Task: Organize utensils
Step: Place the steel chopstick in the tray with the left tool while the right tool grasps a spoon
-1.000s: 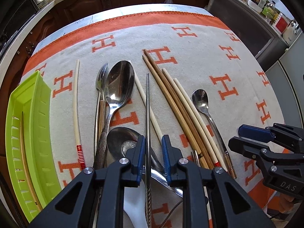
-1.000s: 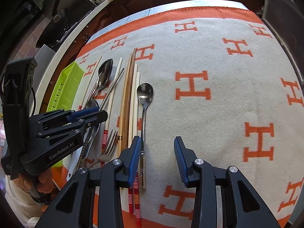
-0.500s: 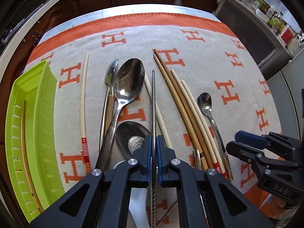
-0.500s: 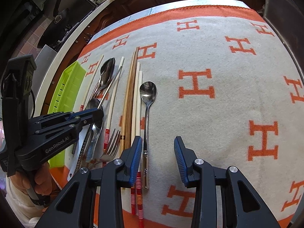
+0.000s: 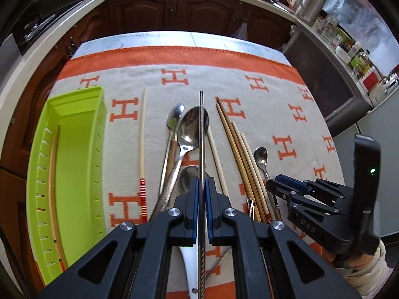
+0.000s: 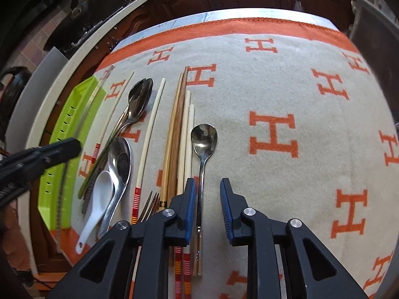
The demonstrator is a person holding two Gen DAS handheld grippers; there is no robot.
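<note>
Your left gripper (image 5: pixel 201 200), apart a second ago, now clamps the thin metal chopstick (image 5: pixel 201 134) lifted above the spoons, ready for the lime-green plastic tray (image 5: pixel 74 114) at left, while your right gripper (image 6: pixel 206 200) hangs apart.

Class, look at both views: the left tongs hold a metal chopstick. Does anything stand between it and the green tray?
Nothing visible does. The left tongs hold the metal chopstick above the utensils; the green tray holds one wooden chopstick.

I see a silver metal chopstick (image 5: pixel 201 134) between my left gripper's (image 5: pixel 201 199) blue pads (image 5: pixel 195 201); left of them, a lime-green slotted plastic tray (image 5: pixel 82 114); beneath, a cream blanket with orange H motifs (image 5: pixel 251 57); ivory red-striped chopsticks (image 6: pixel 185 149) beside my right gripper's (image 6: pixel 206 199) left jaw.
</note>
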